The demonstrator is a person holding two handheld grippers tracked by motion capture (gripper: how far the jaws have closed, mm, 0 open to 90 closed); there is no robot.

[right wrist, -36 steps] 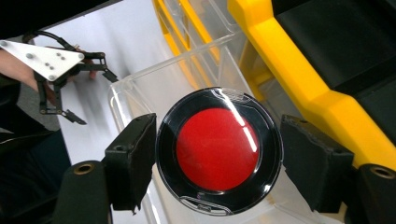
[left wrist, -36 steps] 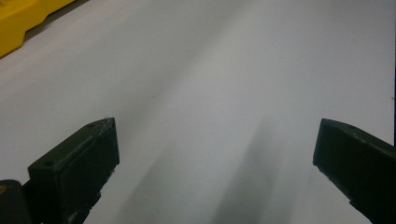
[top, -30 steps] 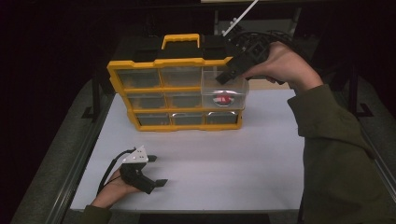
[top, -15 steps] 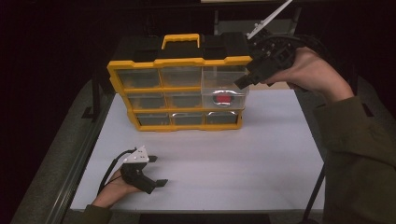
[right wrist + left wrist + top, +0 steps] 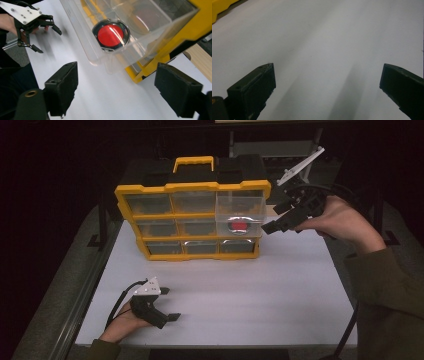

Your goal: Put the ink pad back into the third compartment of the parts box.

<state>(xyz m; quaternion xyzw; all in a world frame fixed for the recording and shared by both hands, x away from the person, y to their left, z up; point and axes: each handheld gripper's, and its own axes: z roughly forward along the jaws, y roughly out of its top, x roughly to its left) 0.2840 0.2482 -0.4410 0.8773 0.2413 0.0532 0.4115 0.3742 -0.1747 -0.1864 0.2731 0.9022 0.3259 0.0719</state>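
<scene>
- Right gripper (image 5: 270, 226): just off the right end of the yellow plastic drawer organizer (image 5: 192, 190), beside the clear plastic drawer (image 5: 240, 215) that is pulled out of the right column.
- Its jaws have just been opening. Nothing sits between them; in the right gripper view they stand apart with the drawer's front lip ahead of them, not touching.
- Round red-topped tin with a shiny rim (image 5: 111, 35): lies flat on the floor of that pulled-out clear drawer. In the high view it shows as a red spot through the drawer front (image 5: 240, 226).
- Organizer stands at the far side of the white table (image 5: 250, 290), black case with a yellow handle (image 5: 194, 164) behind it.
- Left gripper (image 5: 170, 304): rests on the table near the front-left corner, well apart from the organizer. Jaws released, spread wide over bare tabletop, nothing held.
</scene>
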